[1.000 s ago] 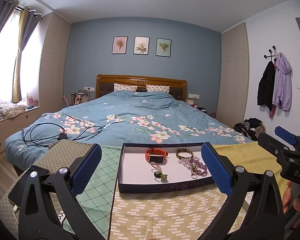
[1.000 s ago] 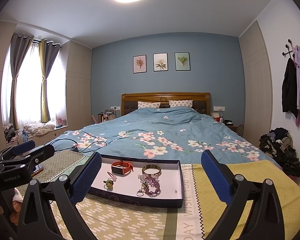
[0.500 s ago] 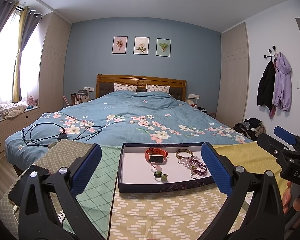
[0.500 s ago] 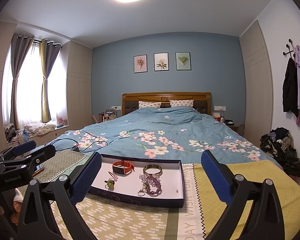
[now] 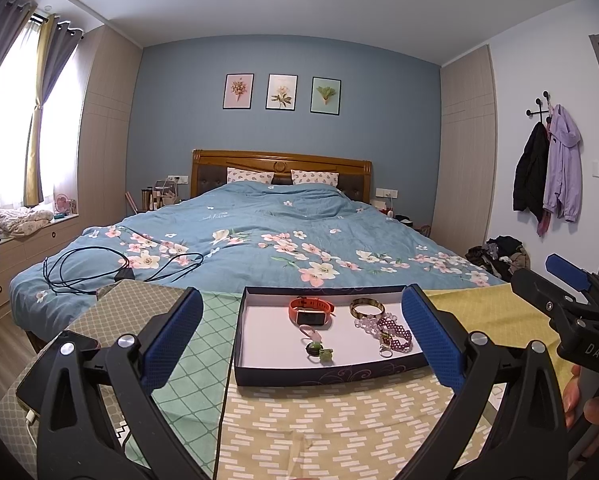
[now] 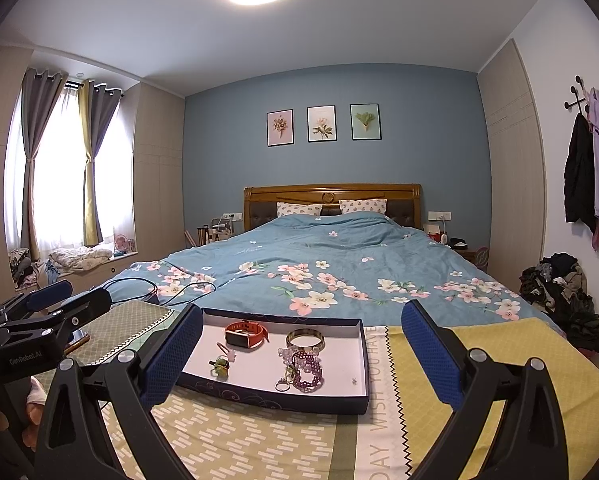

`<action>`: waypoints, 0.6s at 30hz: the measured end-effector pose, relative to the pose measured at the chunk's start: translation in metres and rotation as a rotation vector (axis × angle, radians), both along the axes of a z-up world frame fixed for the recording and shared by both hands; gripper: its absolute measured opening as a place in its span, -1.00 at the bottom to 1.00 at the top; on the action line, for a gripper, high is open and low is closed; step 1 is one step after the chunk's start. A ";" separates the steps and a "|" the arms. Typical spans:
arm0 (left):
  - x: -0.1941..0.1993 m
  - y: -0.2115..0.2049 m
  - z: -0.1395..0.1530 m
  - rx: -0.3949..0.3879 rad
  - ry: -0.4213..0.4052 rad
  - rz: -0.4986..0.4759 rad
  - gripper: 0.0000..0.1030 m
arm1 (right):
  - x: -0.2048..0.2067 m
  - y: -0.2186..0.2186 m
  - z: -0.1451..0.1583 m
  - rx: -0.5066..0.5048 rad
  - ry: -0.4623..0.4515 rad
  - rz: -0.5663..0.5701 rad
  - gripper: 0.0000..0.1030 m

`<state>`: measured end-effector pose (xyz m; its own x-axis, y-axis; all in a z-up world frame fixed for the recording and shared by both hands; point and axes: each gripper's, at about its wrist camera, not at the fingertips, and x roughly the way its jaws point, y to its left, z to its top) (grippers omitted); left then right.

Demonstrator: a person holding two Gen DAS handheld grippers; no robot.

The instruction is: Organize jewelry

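A dark blue tray with a white floor sits on a patterned cloth at the foot of the bed; it also shows in the right wrist view. In it lie an orange smartwatch, a gold bangle, purple and clear bead bracelets, a green charm and a small ring. My left gripper is open and empty, held short of the tray. My right gripper is open and empty, also short of the tray.
The bed with a blue flowered cover lies beyond the tray. Black cables lie on its left side. A phone lies on the green cloth at left. Clothes are piled on the floor at right.
The right wrist view has shifted very slightly; the tray and jewelry have not moved. Both grippers stay open.
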<state>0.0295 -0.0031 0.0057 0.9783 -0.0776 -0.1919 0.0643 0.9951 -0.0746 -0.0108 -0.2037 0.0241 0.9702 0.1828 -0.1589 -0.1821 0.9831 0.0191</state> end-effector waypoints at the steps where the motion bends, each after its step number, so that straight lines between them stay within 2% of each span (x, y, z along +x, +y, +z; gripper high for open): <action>1: 0.000 -0.001 0.000 0.000 0.000 0.000 0.90 | -0.001 -0.001 0.000 0.001 -0.002 -0.002 0.87; 18: 0.000 -0.001 0.000 0.001 0.000 -0.002 0.90 | -0.003 -0.002 -0.002 0.002 0.001 -0.001 0.87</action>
